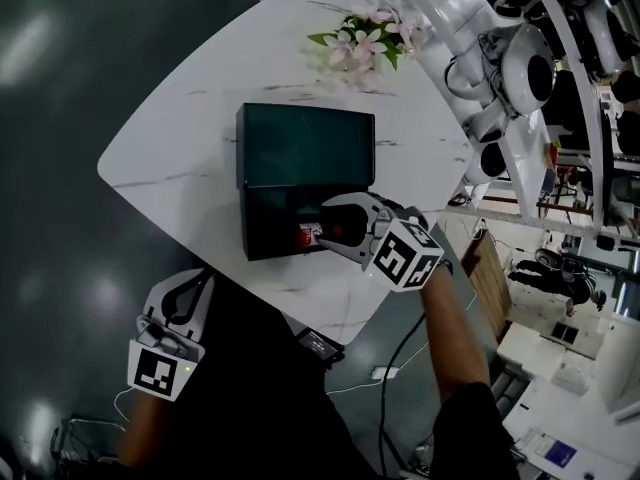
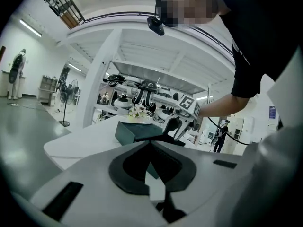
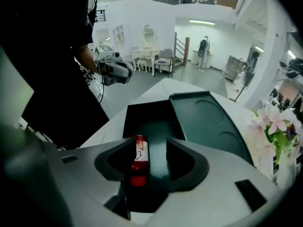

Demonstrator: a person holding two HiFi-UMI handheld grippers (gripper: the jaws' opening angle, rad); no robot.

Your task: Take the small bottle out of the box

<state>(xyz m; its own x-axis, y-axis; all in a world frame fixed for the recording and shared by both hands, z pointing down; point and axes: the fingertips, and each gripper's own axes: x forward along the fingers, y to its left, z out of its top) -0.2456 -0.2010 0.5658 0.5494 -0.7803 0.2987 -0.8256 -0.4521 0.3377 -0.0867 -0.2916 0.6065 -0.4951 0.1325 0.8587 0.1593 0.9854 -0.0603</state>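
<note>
left gripper [image 2: 150,149]: fingers clenched together with nothing between them. it's held off the near-left edge of the worktop [image 1: 190,138], well apart from the box.

box [image 1: 272,218]: dark green, open, sits mid-worktop. its lid [image 1: 305,146] lies flat on the far side, touching the tray part.

small bottle [image 3: 139,156]: red with a white label, lying on its side inside the box, toward the near right of the tray in the head view.

right gripper [image 3: 156,150]: over the open box, fingers released and spread, one on each side of the small bottle. the bottle sits against the finger at the left of the right gripper view, with a clear gap to the other finger. can't tell if that near finger actually touches it.

flowers [image 1: 365,40]: pink and white, at the far edge of the worktop, beyond the lid.

white robot arm [image 1: 520,68]: off the worktop, far right.
</note>
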